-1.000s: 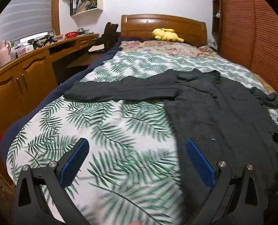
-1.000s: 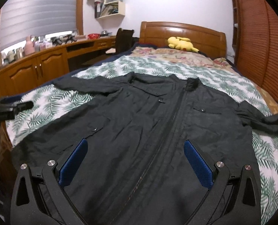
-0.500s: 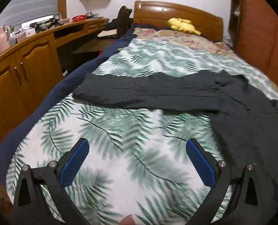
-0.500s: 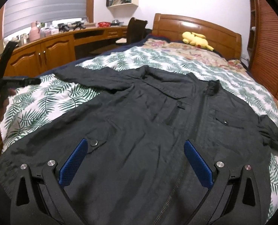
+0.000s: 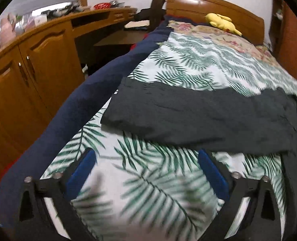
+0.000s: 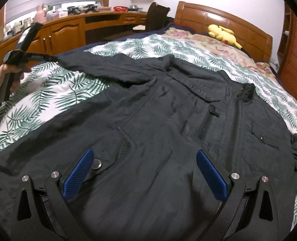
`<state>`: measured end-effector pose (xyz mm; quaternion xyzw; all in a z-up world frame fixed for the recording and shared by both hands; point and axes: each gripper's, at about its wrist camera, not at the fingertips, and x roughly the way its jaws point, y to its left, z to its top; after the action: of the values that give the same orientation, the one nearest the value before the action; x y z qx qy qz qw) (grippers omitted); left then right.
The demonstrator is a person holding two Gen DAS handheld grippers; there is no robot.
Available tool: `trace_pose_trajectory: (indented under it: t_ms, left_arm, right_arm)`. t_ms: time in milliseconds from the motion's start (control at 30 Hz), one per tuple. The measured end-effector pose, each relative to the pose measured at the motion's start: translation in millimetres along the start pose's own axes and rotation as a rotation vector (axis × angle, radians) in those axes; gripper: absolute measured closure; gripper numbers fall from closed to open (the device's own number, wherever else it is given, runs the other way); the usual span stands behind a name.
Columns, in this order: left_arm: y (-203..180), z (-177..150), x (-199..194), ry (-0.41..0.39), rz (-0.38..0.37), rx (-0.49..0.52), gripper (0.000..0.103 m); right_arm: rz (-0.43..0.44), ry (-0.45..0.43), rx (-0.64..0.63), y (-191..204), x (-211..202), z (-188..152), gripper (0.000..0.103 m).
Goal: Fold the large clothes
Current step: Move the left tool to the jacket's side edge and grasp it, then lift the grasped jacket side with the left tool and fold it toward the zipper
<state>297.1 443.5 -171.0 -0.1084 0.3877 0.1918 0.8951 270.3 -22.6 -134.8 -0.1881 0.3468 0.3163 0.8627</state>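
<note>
Lying flat on the leaf-print bedspread [image 6: 54, 92], the dark jacket [image 6: 168, 124] is spread front-up, with its sleeve [image 5: 188, 116] stretched toward the bed's edge. The left gripper [image 5: 146, 170] has its jaws wide apart over the bedspread, just before the sleeve. The right gripper [image 6: 144, 172] is also spread wide, over the jacket's lower front. A yellow plush toy [image 6: 222, 33] rests by the headboard [image 6: 218, 18].

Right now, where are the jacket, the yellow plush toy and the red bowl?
Jacket [image 6: 168, 120]: right wrist view, on its chest.
Plush toy [image 6: 221, 32]: right wrist view, on its body.
Red bowl [image 6: 120, 8]: right wrist view, on its side.
</note>
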Motion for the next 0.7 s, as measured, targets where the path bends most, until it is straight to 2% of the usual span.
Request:
trace_pose_trajectory:
  t_ms: [67, 167, 333, 467, 633, 700]
  left_arm:
    - [10, 7, 8, -0.007, 0.010, -0.040, 0.022]
    - [22, 18, 20, -0.013, 0.009, -0.092, 0.024]
    - [28, 25, 46, 0.027, 0.067, -0.096, 0.030]
    - [29, 25, 60, 0.056, 0.085, -0.108, 0.031]
    - [22, 30, 68, 0.090, 0.075, -0.077, 0.061]
    - [18, 33, 68, 0.100, 0.068, -0.062, 0.081]
  right_arm:
    - [0.011, 0.024, 0.012, -3, 9, -4, 0.000]
    - [0.014, 0.042, 0.032, -6, 16, -8, 0.000]
    - [0.006, 0.047, 0.061, -9, 19, -12, 0.000]
    - [-0.009, 0.045, 0.048, -5, 20, -13, 0.000]
    - [-0.010, 0.043, 0.047, -5, 20, -14, 0.000]
    - [-0.010, 0.042, 0.047, -5, 20, -14, 0.000]
